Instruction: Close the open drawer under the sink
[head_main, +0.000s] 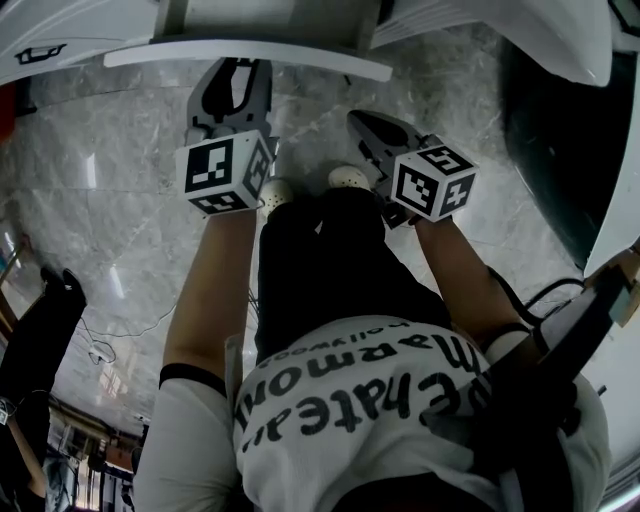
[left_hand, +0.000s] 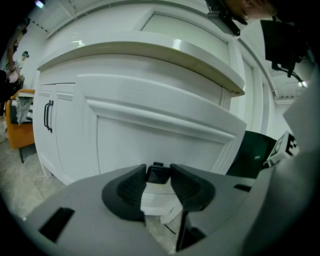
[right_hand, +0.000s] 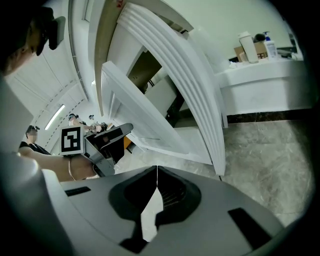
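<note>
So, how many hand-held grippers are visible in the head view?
2. The left hand-held gripper is at upper centre, its jaws apart, close to the white drawer. The right hand-held gripper is just right of it, jaws shut.

Left tool (left_hand: 158, 172) jaws narrowly apart, right tool (right_hand: 157, 171) closed.

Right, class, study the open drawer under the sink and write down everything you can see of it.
The drawer is white, seemingly painted wood, with a flat recessed panel under a moulded ledge along its top. No handle shows. It stands pulled out from the white cabinet, below the overhanging countertop, front upright. The left gripper points at its lower front, jaws slightly apart; whether it touches cannot be told.
</note>
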